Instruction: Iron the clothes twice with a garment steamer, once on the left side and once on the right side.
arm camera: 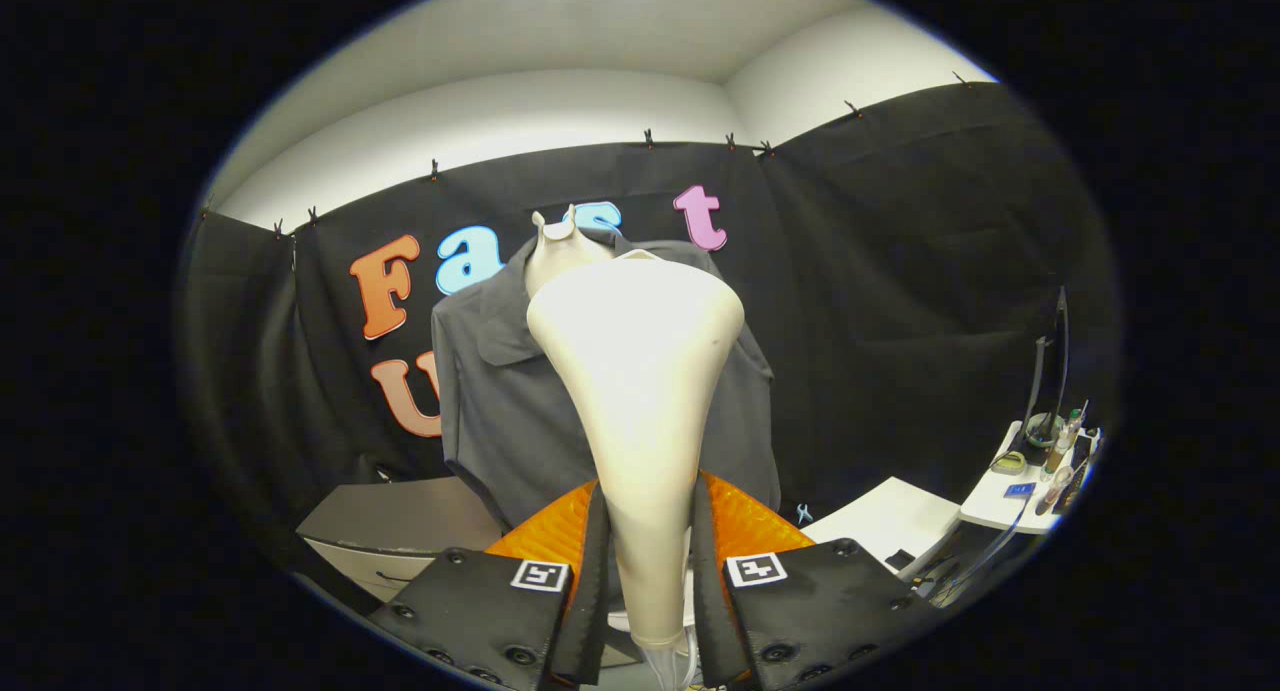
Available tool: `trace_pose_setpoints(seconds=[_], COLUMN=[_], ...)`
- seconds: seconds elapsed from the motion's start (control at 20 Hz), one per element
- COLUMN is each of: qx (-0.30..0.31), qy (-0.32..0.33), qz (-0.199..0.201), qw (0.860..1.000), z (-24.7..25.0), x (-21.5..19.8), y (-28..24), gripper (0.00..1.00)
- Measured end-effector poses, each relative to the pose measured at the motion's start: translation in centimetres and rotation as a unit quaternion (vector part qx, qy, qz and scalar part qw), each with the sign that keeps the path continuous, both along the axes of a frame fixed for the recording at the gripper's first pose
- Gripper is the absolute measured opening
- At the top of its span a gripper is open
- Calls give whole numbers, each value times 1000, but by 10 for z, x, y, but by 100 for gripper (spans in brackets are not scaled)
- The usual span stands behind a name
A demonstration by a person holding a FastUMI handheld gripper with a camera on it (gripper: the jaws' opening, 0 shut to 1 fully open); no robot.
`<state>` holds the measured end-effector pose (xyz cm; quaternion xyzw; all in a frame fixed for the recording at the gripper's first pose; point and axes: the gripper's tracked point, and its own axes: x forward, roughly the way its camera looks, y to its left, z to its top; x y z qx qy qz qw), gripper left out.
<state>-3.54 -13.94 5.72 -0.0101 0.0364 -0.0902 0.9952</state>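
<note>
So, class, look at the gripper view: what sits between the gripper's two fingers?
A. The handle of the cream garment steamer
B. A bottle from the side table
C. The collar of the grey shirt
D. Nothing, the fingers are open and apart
A: the garment steamer has its narrow handle clamped between both fingers of the gripper, its wide head rising in front of the grey shirt beyond.

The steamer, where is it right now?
In the gripper view the steamer is clamped between the gripper fingers, its wide head up just in front of the grey shirt on the mannequin.
</note>
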Motion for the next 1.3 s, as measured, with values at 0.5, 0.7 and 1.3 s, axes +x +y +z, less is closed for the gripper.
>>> trace_pose_setpoints(seconds=[0.5, 0.7, 1.3], qx=[-42, -61, -64], qy=[-59, -52, -19], qz=[-44, -38, -4], qw=[996, 996, 998], z=[61, 53, 24], x=[-40, -36, -14], y=[25, 40, 72], gripper=[43, 43, 43])
